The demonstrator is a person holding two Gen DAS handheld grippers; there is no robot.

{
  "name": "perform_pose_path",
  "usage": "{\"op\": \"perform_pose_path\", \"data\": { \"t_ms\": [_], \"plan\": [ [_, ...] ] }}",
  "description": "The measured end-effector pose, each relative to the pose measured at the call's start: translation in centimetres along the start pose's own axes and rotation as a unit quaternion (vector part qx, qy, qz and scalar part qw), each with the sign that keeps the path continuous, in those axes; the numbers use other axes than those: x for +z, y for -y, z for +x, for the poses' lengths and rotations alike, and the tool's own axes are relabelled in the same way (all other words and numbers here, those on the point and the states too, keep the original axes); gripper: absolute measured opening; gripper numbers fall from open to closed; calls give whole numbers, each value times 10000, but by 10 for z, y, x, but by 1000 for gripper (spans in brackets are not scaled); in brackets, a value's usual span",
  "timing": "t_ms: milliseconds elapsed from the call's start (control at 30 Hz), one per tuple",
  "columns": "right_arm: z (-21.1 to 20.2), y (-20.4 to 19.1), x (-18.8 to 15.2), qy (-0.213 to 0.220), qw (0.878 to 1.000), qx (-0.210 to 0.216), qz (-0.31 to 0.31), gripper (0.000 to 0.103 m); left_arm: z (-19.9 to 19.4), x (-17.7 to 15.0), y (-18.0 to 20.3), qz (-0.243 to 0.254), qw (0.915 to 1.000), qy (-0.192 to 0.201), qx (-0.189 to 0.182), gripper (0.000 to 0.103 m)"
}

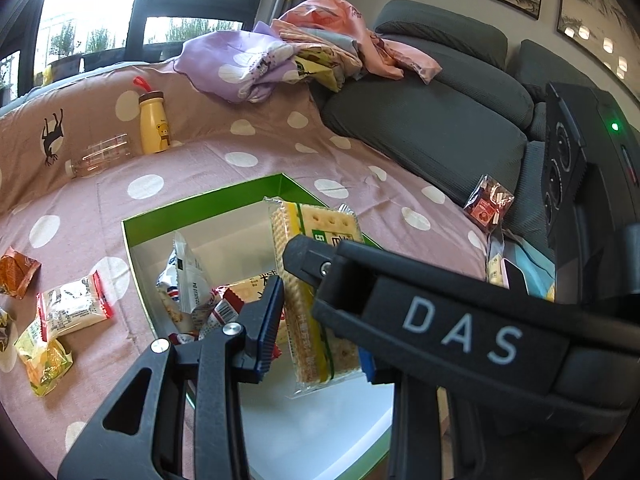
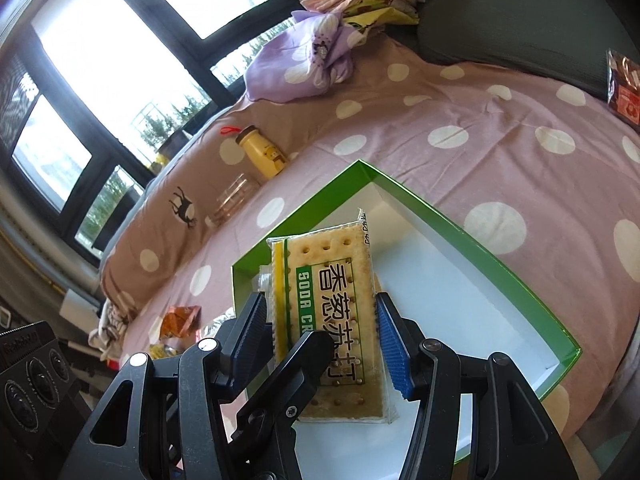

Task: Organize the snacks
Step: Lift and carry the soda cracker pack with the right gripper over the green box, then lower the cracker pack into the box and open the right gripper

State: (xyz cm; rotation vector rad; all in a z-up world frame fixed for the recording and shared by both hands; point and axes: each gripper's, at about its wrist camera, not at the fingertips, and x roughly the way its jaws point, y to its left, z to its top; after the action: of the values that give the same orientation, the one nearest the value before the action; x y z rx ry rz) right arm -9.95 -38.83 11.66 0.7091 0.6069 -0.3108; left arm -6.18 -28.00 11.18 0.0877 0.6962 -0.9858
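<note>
while clamped from two sides and hanging over the green box (image 1: 128,240), not yet set down: cracker pack (image 1: 308,232).

left wrist view.
- left gripper (image 1: 318,340): jaws nearly together, blue pads pressed on the pack's two broad faces, through its thin dimension.
- pack seen on edge, long axis running straight away from the jaws toward the far corner of the box.
- right gripper's finger (image 1: 400,300), marked das, crossing in from the right over the pack's near half.
- inside the box, left half: heap of small wrapped snacks (image 1: 192,292). right half: bare white floor, directly below the pack.
- outside, on the dotted cover (image 1: 240,152): loose packets (image 1: 68,312) to the left, one red packet (image 1: 488,204) far right by the grey cushion (image 1: 420,128).

right wrist view.
- right gripper (image 2: 324,344): jaws part open, closed on the two long edges of the pack (image 2: 332,280), across its width.
- printed face toward the camera, long axis likewise in line with the jaws, far end aimed at the far corner of the box (image 2: 480,236).
- left gripper's finger (image 2: 296,364) lying across the lower face.

judgement: neither hand nearer, both gripping the pack. next move probably down onto the bare floor, lengthwise, then release.
</note>
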Motion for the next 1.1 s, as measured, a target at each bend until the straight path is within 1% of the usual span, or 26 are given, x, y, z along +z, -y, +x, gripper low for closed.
{"op": "perform_pose_path", "data": {
  "t_ms": [400, 733, 1100],
  "plan": [
    [6, 11, 1, -165, 9995, -171, 192, 58, 13, -2, 0, -65, 9996, -227, -155, 31],
    [9, 18, 0, -252, 9982, -438, 326, 58, 25, -4, 0, -219, 9979, -496, -366, 31],
    [16, 22, -2, -400, 9965, -594, 437, 58, 33, -7, -4, -329, 9959, -709, -464, 31]
  ]
}}
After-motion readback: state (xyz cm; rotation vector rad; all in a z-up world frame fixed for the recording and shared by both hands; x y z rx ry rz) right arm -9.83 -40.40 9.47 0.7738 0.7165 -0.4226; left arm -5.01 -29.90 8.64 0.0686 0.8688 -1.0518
